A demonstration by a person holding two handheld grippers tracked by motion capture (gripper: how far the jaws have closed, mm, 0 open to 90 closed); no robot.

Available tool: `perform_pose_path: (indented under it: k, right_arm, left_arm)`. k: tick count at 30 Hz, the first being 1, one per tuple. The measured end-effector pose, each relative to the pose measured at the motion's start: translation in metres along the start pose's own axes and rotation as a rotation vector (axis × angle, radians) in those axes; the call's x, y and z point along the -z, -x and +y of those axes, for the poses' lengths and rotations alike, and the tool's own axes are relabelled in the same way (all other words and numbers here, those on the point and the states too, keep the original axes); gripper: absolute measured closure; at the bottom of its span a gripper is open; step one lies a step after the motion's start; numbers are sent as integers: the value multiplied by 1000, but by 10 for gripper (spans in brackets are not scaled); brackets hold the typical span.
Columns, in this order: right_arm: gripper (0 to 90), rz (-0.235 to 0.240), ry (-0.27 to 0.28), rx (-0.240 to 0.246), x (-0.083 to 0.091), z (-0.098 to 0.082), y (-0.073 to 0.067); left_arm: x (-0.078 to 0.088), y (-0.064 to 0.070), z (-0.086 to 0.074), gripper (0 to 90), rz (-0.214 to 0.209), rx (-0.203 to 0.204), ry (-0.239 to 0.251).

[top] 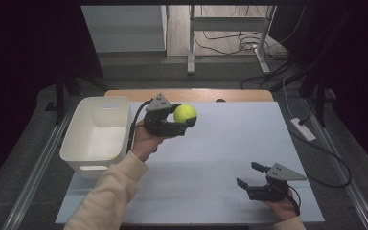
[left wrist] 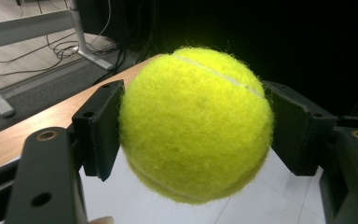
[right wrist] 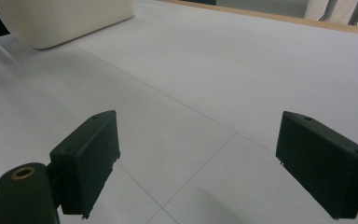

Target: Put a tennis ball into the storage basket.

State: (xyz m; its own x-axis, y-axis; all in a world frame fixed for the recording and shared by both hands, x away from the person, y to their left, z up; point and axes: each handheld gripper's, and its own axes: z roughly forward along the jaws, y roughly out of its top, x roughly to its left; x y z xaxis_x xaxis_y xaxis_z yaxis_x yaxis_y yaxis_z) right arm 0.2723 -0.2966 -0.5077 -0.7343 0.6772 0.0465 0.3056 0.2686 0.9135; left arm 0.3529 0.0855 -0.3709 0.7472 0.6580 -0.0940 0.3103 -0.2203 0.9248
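Your left claw (top: 188, 120) is clamped on the ball (top: 185, 113), both pads pressing its sides, held up over the mat (top: 230, 143). The tub (top: 79, 139) sits just behind and beside that claw. Swing it across above the rim before letting go. Your right claw (top: 249, 175) rests with jaws wide apart, nothing between them.

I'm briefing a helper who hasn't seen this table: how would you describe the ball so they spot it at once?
Start at the white bin on the table's left side. Just right of it, the left gripper is held up above the white mat, and the ball sits clamped between its black fingers. It is the one fuzzy yellow-green round thing, with a pale seam; everything near it is white, grey or black.
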Motion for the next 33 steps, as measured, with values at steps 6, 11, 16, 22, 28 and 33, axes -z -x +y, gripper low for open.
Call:
perform_pose_path:
  k: [6,11,16,22,28,33]
  right_arm:
    - [133,-1,0,2,0,0,0]
    - [133,0,-1,2,0,0,0]
    - [133,0,-2,2,0,0,0]
    - [133,-1,-3,3,0,0,0]
    - [134,-1,-2,5,0,0,0]
    - [133,0,0,6,0,0,0]
  left_arm:
    - [6,-3,0,267,16,1,8]
    - [9,-6,0,267,24,4,12]
    - [14,-10,0,267,38,7,12]
    - [21,-14,-1,267,57,10,16]
    - [31,-20,-3,267,71,18,22]
    - [40,-26,-5,267,92,27,24]
